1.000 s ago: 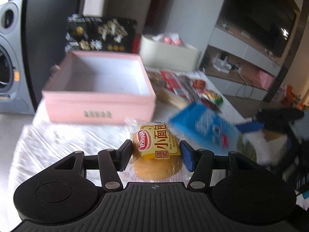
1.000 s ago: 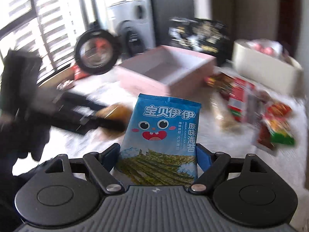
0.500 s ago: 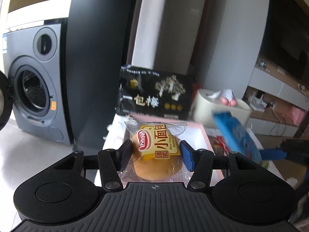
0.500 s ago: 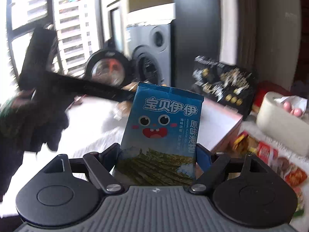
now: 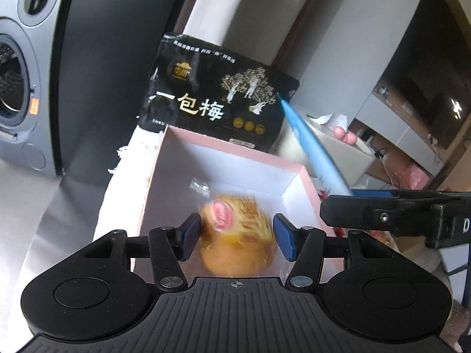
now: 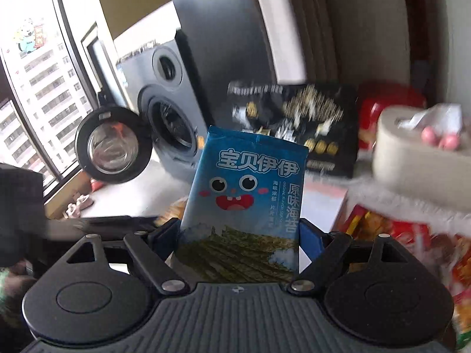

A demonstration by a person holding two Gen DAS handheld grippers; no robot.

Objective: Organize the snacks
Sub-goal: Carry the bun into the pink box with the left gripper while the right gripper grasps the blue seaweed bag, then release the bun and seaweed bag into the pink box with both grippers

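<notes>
Now over the pink box [image 5: 223, 158], bread [image 5: 238, 235] blurs; black bag [image 5: 217, 100] behind.

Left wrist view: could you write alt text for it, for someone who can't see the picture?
A left tool has its fingers on either side of a blurred, wrapped yellow bread bun above an open pink box. To the right, a second tool holds a blue snack packet over the box's right edge. A black plum bag stands behind the box.
</notes>
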